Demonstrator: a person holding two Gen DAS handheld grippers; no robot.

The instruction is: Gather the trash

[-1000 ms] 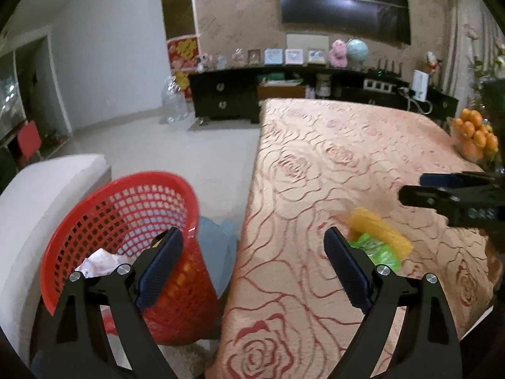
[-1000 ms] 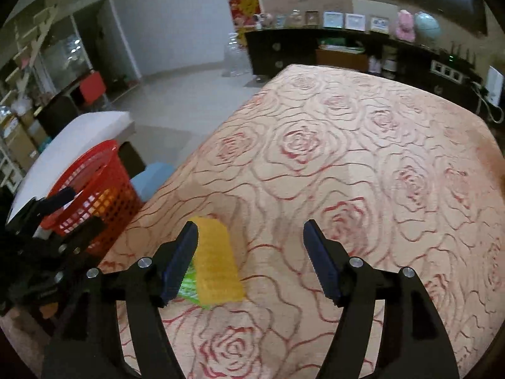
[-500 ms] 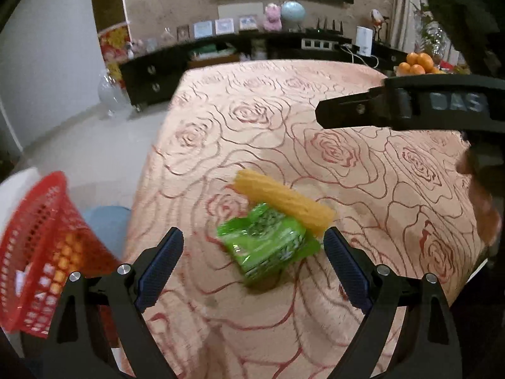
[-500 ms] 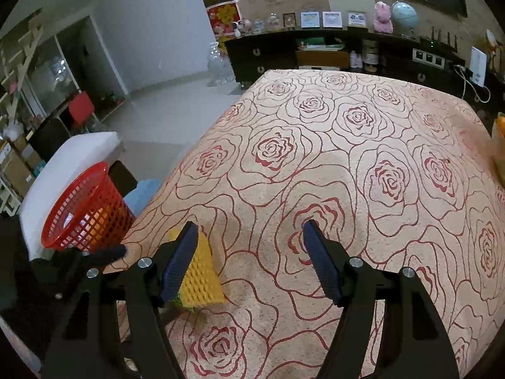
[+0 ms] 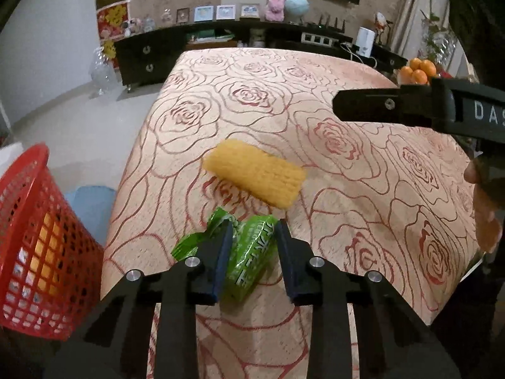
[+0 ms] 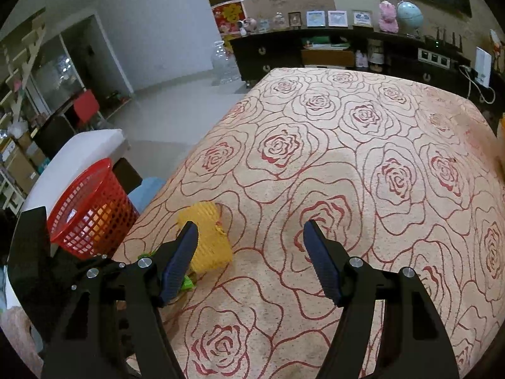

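A crumpled green snack wrapper (image 5: 249, 252) lies near the front left edge of the rose-patterned table (image 5: 284, 94). My left gripper (image 5: 252, 240) is closing on it, both pads touching its sides. Just beyond lies a yellow foam net sleeve (image 5: 255, 172), seen too in the right wrist view as the foam sleeve (image 6: 208, 237). My right gripper (image 6: 249, 252) hovers open over the cloth with nothing between its fingers; the sleeve sits behind its left finger. A red mesh basket (image 5: 28, 237) with some trash stands on the floor to the left of the table.
A bowl of oranges (image 5: 418, 71) sits at the table's far right. A blue stool (image 5: 88, 208) and a white cushioned seat (image 6: 79, 154) stand by the basket (image 6: 88, 202). A dark sideboard (image 6: 315, 47) runs along the back wall. A hand (image 5: 486, 214) shows at the right edge.
My left gripper swung from the basket to the table, dropped over the green wrapper, and its jaws narrowed around it. The right gripper has hardly moved.
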